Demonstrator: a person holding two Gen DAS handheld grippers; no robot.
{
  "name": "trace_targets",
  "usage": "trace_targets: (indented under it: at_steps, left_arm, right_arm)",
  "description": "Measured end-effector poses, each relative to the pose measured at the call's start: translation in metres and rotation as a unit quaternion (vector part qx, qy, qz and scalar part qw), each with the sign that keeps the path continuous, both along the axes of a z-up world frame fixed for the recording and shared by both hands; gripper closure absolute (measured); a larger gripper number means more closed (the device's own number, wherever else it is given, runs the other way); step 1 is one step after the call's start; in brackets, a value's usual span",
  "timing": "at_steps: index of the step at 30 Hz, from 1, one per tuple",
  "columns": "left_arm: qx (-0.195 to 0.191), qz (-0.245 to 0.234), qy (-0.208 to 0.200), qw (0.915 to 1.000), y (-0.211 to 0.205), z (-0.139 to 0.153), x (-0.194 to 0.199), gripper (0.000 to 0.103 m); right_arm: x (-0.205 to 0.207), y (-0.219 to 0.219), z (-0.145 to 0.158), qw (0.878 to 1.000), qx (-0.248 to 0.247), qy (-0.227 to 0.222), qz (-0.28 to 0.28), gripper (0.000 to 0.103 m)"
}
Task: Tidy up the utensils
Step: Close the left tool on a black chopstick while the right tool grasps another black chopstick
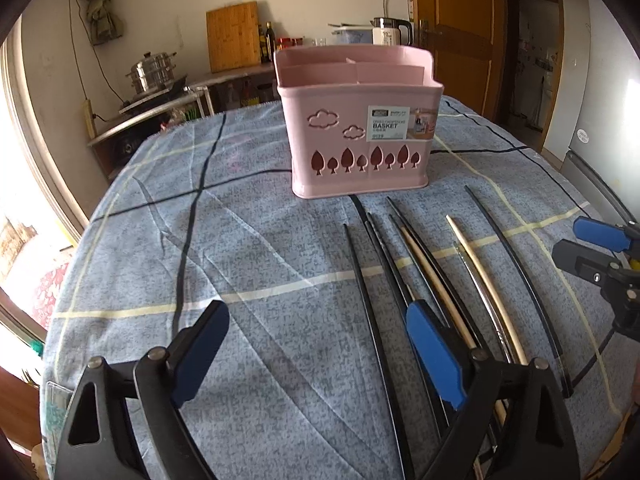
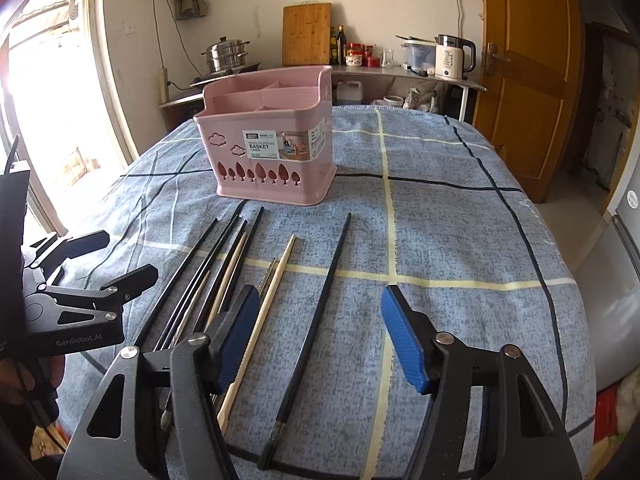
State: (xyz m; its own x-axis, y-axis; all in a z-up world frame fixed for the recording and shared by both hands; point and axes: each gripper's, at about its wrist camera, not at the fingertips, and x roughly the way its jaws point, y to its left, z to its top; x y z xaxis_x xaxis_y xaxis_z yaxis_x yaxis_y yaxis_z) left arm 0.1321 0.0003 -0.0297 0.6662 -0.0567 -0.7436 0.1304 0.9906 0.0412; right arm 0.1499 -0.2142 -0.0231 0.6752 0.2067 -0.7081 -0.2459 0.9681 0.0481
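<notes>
A pink utensil basket (image 1: 356, 128) with inner dividers stands upright on the blue checked tablecloth; it also shows in the right wrist view (image 2: 272, 148). Several black chopsticks (image 1: 372, 304), wooden chopsticks (image 1: 486, 284) and a metal one lie side by side in front of it. In the right wrist view a lone black chopstick (image 2: 316, 308) lies apart, with a wooden one (image 2: 264, 316) to its left. My left gripper (image 1: 320, 348) is open and empty, left of the chopsticks. My right gripper (image 2: 320, 340) is open, hovering over the lone black chopstick.
The round table's cloth (image 2: 460, 240) falls off at the right edge. Behind stand a counter with a steamer pot (image 2: 226, 54), cutting board (image 2: 307, 34), bottles and a kettle (image 2: 454, 58). A wooden door (image 2: 532, 60) is at the back right.
</notes>
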Motion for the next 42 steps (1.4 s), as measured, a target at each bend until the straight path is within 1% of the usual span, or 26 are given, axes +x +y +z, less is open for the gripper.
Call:
trace_targets:
  at_steps: [1,2,5,8,10,13,16,20,23,27,31,34,36,38,39,40,42]
  left_arm:
    - [-0.01,-0.001,0.009,0.9999,0.001,-0.002,0.006,0.02]
    - [-0.014,0.0,0.015,0.9998,0.002,-0.003,0.011,0.023]
    - [-0.009,-0.002,0.028,0.9996,-0.003,-0.006,0.025,0.024]
    - [-0.015,-0.008,0.041,0.999,-0.008,-0.009,0.037,0.026]
    - [-0.017,-0.011,0.05,0.9985,-0.011,-0.01,0.045,0.028]
    - [-0.022,-0.017,0.062,0.9977,-0.016,-0.012,0.054,0.035]
    - [-0.006,-0.017,0.068,0.9975,-0.021,-0.016,0.06,0.044]
    - [-0.004,-0.022,0.069,0.9973,-0.024,-0.014,0.063,0.051]
    - [-0.009,-0.023,0.071,0.9972,-0.025,-0.013,0.065,0.053]
    - [-0.028,-0.019,0.073,0.9967,-0.017,-0.012,0.066,0.053]
    - [-0.014,-0.017,0.079,0.9966,-0.017,-0.016,0.071,0.053]
    - [-0.008,-0.013,0.077,0.9969,-0.018,-0.019,0.073,0.056]
    - [-0.006,-0.01,0.075,0.9971,-0.02,-0.019,0.074,0.058]
    - [-0.002,-0.011,0.075,0.9971,-0.022,-0.019,0.076,0.064]
    - [-0.002,-0.012,0.076,0.997,-0.023,-0.018,0.077,0.065]
    - [-0.001,-0.013,0.078,0.9969,-0.024,-0.018,0.078,0.069]
    - [-0.001,-0.016,0.081,0.9966,-0.026,-0.017,0.08,0.079]
  right_arm:
    - [0.008,0.001,-0.003,1.0,-0.001,0.01,-0.002,0.054]
    - [0.015,0.001,-0.006,1.0,-0.002,0.019,-0.003,0.059]
    - [0.035,0.004,-0.013,0.999,-0.001,0.043,0.0,0.063]
    - [0.054,0.004,-0.021,0.998,-0.003,0.063,-0.005,0.074]
    - [0.065,0.004,-0.025,0.997,0.0,0.075,-0.005,0.074]
    - [0.079,0.003,-0.031,0.996,0.0,0.088,-0.009,0.078]
    - [0.089,0.003,-0.034,0.995,0.001,0.099,-0.011,0.078]
    - [0.101,0.007,-0.036,0.995,-0.007,0.104,-0.01,0.079]
    - [0.107,0.01,-0.037,0.994,-0.012,0.107,-0.01,0.079]
    - [0.112,0.009,-0.037,0.994,-0.006,0.109,-0.011,0.079]
    - [0.115,0.008,-0.037,0.994,-0.009,0.109,-0.01,0.079]
    - [0.117,0.009,-0.038,0.994,-0.012,0.108,-0.011,0.079]
    - [0.119,0.01,-0.038,0.994,-0.02,0.107,-0.013,0.083]
    - [0.121,0.011,-0.038,0.994,-0.024,0.107,-0.016,0.086]
    - [0.121,0.011,-0.038,0.994,-0.028,0.107,-0.018,0.091]
    - [0.122,0.011,-0.038,0.994,-0.029,0.107,-0.019,0.095]
    - [0.124,0.01,-0.038,0.994,-0.027,0.108,-0.02,0.095]
